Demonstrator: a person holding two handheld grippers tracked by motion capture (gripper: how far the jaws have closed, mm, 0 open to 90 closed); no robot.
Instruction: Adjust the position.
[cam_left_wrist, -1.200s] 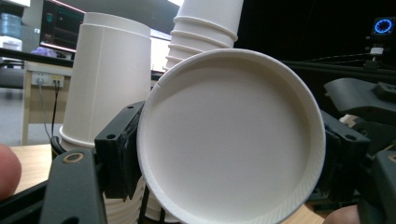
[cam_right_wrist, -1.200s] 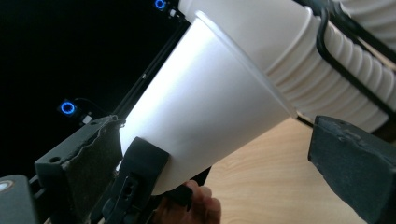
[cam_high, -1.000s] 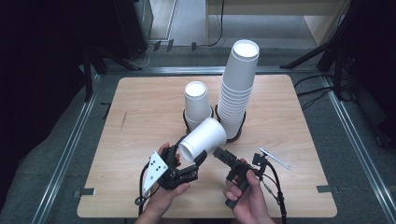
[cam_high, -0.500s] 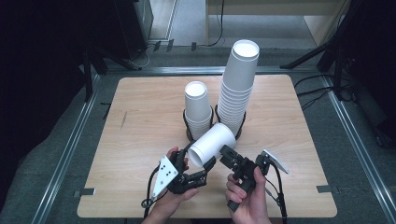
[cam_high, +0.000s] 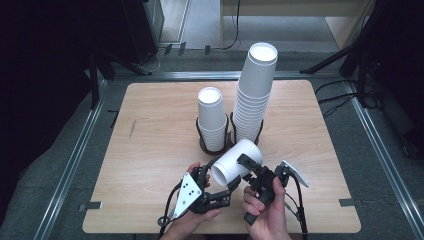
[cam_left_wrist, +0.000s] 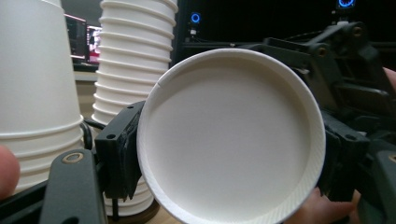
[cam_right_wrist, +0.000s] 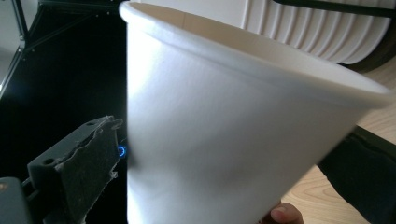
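Swinging rightward since a moment before, the white paper cup lay sideways between both claws: left claw clamped its base, right claw gripped its wall, ready for handover.

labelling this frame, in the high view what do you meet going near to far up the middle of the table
the two grippers, left and right → the single paper cup on its side between them → the short cup stack → the tall cup stack → the table's far edge

both grippers, left gripper and right gripper, hold a tilted paper cup near two cup stacks.
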